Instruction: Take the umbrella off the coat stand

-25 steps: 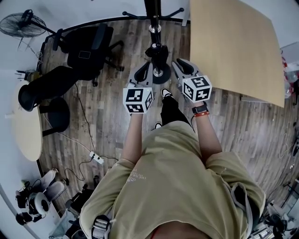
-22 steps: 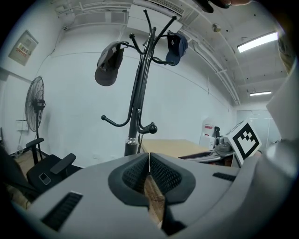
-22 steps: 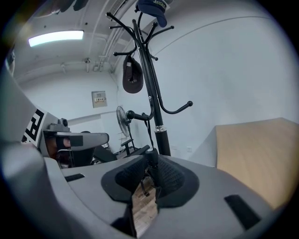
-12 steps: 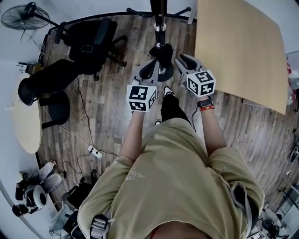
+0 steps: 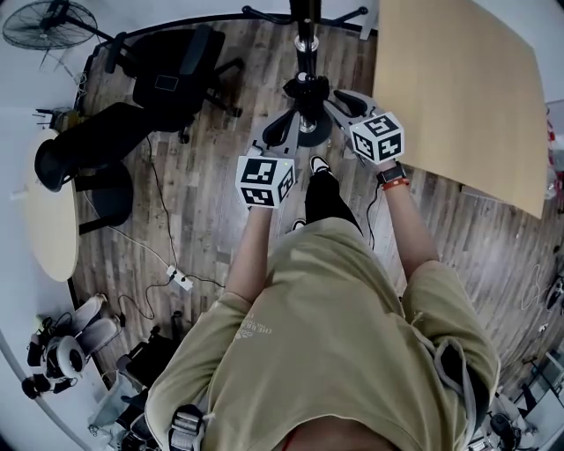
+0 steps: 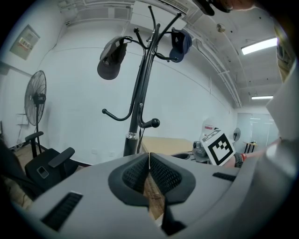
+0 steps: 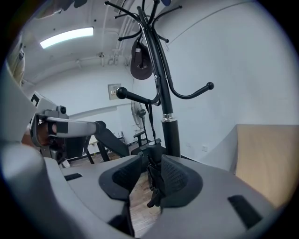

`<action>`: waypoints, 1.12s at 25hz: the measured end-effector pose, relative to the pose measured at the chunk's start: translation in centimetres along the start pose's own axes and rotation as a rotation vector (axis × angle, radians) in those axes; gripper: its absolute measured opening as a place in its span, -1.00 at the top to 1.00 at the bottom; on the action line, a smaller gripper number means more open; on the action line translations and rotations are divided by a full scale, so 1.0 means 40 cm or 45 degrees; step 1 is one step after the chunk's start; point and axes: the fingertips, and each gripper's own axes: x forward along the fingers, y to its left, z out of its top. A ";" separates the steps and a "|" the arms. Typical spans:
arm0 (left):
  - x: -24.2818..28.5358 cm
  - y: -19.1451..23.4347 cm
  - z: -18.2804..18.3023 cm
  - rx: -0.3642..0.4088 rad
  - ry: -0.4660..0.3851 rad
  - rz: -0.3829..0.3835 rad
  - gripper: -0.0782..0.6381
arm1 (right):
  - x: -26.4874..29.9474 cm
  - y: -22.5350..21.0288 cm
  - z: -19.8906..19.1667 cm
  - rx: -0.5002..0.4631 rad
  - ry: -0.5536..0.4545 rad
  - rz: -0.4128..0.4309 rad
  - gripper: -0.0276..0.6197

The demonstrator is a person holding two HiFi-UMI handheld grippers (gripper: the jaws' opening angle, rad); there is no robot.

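Note:
The black coat stand rises at the top middle of the head view, with both grippers close to its pole. A folded black umbrella hangs by a strap from a hook on the stand. My right gripper has the umbrella between its jaws, which are opening; the umbrella lies against the right pad and a gap shows at the left one. The right gripper sits just right of the pole. My left gripper is shut on nothing and points at the stand from the left side.
A dark cap and a blue cap hang on the stand's top hooks. Black office chairs stand to the left, a wooden table to the right. A round table, a fan and a power strip lie further left.
My right gripper has moved in toward the stand's pole and its jaws have spread. The left gripper has stayed nearly where it was.

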 end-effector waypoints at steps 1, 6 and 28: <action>-0.004 0.000 0.005 -0.017 -0.005 -0.003 0.71 | 0.007 0.003 -0.003 -0.014 0.010 0.013 0.45; -0.010 0.002 0.028 -0.006 -0.029 -0.010 0.71 | 0.040 -0.002 -0.005 -0.069 0.028 0.057 0.44; -0.017 0.042 -0.030 0.039 0.048 0.002 0.71 | 0.158 -0.003 0.019 -0.026 -0.069 0.429 0.17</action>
